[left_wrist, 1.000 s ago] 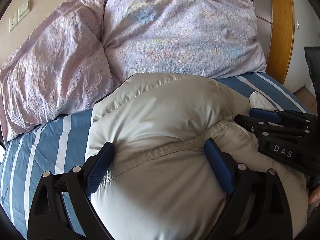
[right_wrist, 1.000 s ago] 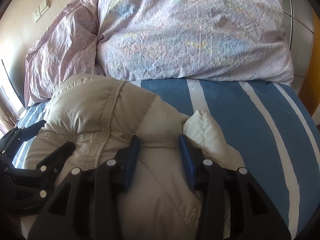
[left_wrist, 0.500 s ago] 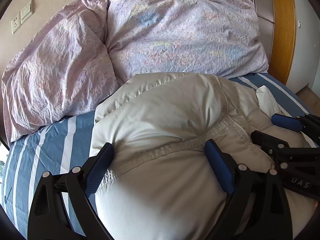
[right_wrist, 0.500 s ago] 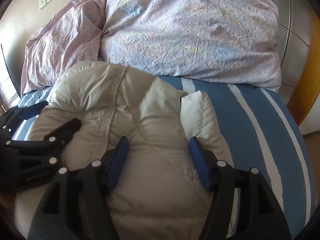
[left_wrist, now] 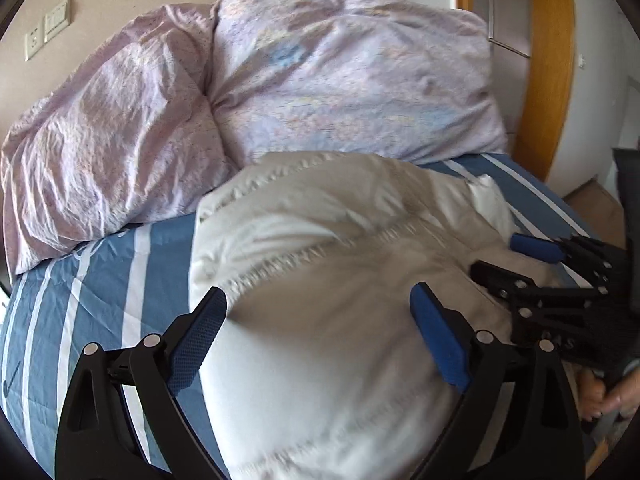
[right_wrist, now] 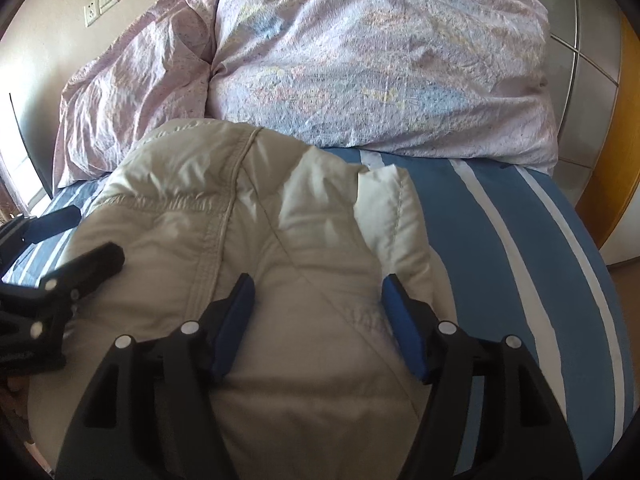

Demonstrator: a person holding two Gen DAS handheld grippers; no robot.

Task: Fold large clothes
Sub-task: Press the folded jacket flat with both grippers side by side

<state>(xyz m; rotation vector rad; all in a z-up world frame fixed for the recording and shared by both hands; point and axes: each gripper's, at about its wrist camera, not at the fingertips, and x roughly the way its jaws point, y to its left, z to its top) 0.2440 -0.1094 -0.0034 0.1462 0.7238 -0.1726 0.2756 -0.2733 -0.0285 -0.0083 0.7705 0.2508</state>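
Observation:
A puffy beige down jacket [left_wrist: 320, 248] lies folded in a thick bundle on the blue striped bed sheet [left_wrist: 100, 280]. My left gripper [left_wrist: 318, 294] hovers over its near left part, jaws wide open and pads clear of the fabric. My right gripper [right_wrist: 317, 284] stands over the jacket [right_wrist: 240, 220] on its right side. Its jaws are opening; padded cloth bulges up between the pads, which do not press on it. A white lining flap [right_wrist: 388, 208] sticks out at the jacket's right edge. Each gripper shows in the other's view: the right gripper [left_wrist: 500, 256], the left gripper [right_wrist: 92, 236].
A crumpled lilac duvet [left_wrist: 320, 80] is heaped along the head of the bed, touching the jacket's far edge. A wooden door frame [left_wrist: 548, 80] stands at the right, and wall sockets [left_wrist: 48, 28] at the upper left. A person's hand [left_wrist: 608, 392] holds the right gripper.
The right jaws have spread and let go of the fold they pinched. Both grippers have drawn back toward me, so more of the jacket shows. The left jaws stayed wide.

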